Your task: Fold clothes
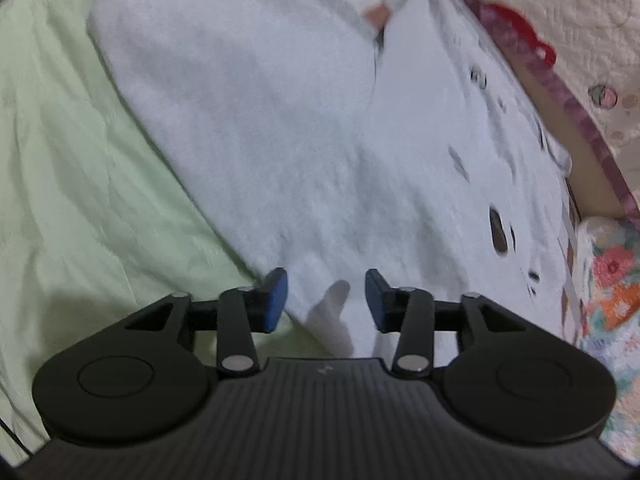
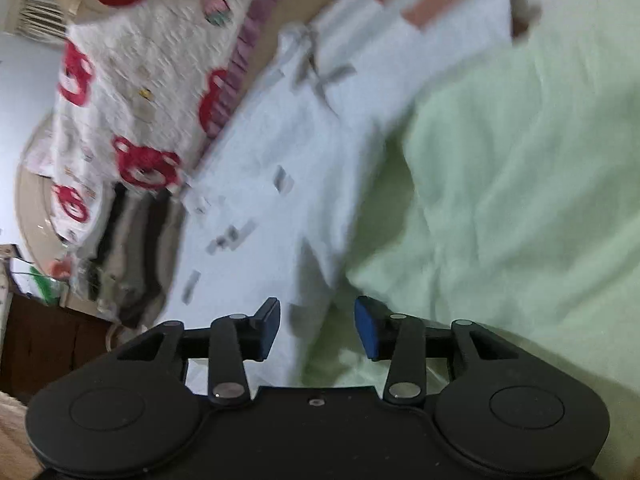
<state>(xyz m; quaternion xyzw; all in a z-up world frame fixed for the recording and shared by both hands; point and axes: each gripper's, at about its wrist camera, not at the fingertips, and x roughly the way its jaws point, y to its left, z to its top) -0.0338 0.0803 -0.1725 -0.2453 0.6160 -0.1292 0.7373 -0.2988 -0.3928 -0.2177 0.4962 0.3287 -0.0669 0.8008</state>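
Garment [image 1: 304, 128]: pale, spread mid-frame on green sheet [image 1: 80, 184]. Left gripper [image 1: 326, 300] and right gripper [image 2: 317, 328] both spread, pinching nothing, over the near hem. Risk: pinching sheet with cloth, or one layer only. Motion blur hides the print; layers and far edge by headboard [image 1: 576, 136], right of frame, unclear.

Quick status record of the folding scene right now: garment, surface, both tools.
garment: white garment with small dark prints, spread flat
surface: light green sheet
left tool: open, empty, over the garment's near edge
right tool: open, empty, above the garment's edge where it meets the sheet
nearby: quilt with red bear prints beside the garment
image quality: motion blur, print details unclear
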